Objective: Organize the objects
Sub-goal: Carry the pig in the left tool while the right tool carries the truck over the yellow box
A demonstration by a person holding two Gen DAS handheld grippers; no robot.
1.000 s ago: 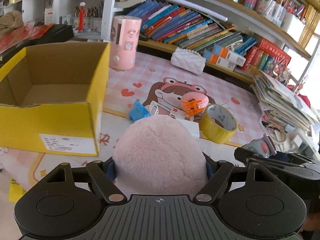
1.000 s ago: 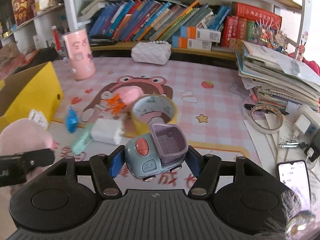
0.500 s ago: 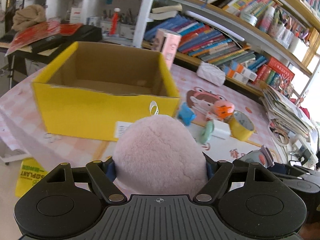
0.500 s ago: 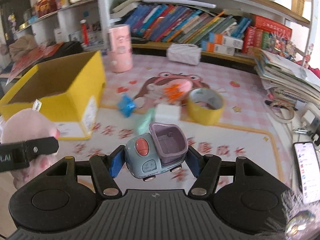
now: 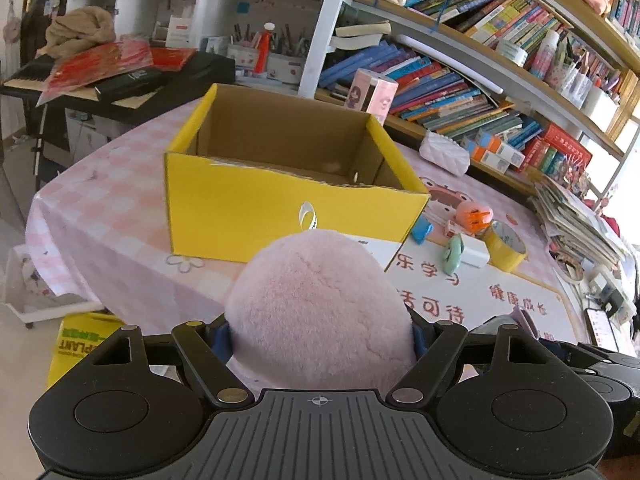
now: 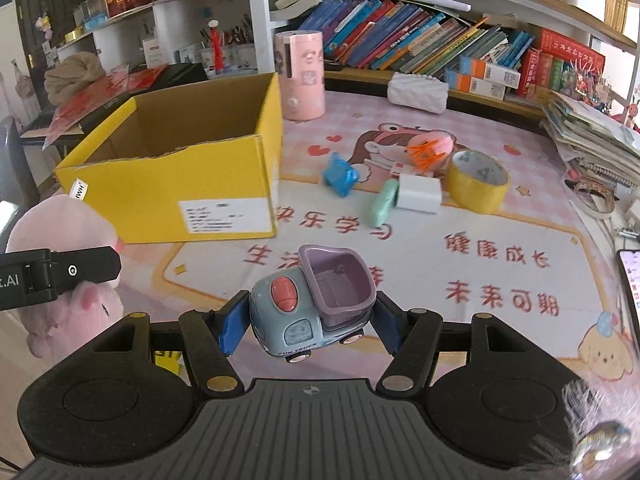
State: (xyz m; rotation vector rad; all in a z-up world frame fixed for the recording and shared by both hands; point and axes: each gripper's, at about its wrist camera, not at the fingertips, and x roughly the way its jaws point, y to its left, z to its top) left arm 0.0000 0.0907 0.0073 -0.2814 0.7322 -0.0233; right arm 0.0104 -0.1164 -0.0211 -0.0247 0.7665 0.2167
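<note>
With the left gripper clamped on the pink plush and the right gripper on the toy truck, both near me, short of the yellow box, I'd clear its near wall before letting go.

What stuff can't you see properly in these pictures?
- Plush toy: left wrist view shows only its fuzzy back; the left gripper hides its underside.
- Yellow box: its near wall hides the floor inside in both views.
- Phone: cut off by the right wrist view's edge.
- Book titles: too small to read.
</note>
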